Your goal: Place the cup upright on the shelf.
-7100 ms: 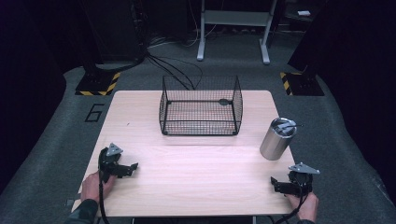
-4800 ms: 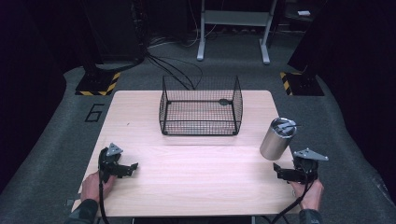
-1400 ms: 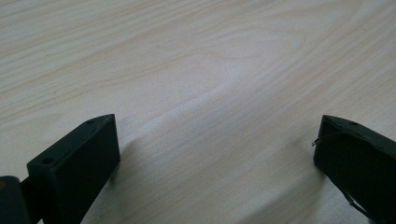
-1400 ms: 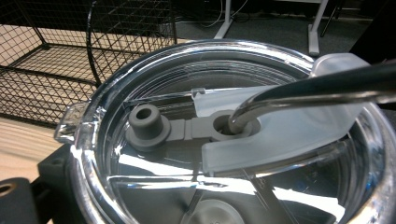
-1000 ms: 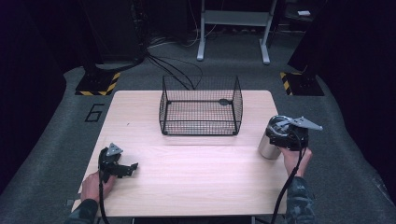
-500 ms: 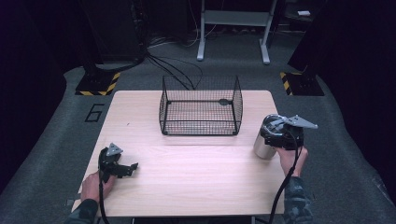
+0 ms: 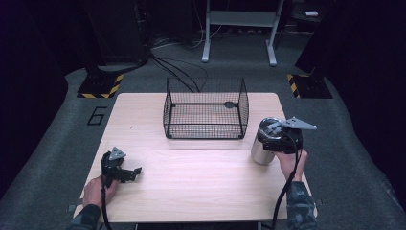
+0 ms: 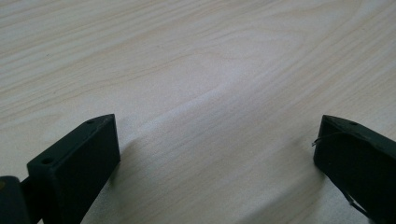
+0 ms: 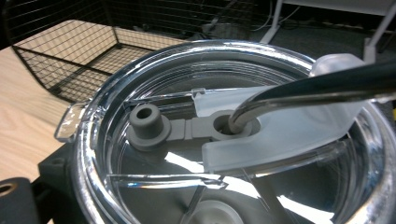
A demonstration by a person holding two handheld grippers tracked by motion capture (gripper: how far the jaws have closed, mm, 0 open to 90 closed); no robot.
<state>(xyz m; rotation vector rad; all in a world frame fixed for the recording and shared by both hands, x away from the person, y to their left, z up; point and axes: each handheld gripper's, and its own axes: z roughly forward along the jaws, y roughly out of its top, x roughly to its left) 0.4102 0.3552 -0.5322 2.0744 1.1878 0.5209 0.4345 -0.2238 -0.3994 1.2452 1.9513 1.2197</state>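
Observation:
A steel tumbler with a clear lid stands at the table's right side, just right of the wire basket. My right gripper is shut on its upper part, held by a hand from the near side. In the right gripper view I look down on the lid, its grey stopper and a metal straw, and one black jaw presses the tumbler's left wall. My left gripper rests on the wood near the front left. It is open, with bare table between its jaws.
The black wire basket stands empty at the back middle of the wooden table. Dark floor with cables and a metal stand lies beyond the far edge. Two forearms enter from the near edge.
My right gripper came up from the front right corner to the tumbler and closed on it. Over the last second tumbler and gripper shifted a little left. The left gripper has stayed put.

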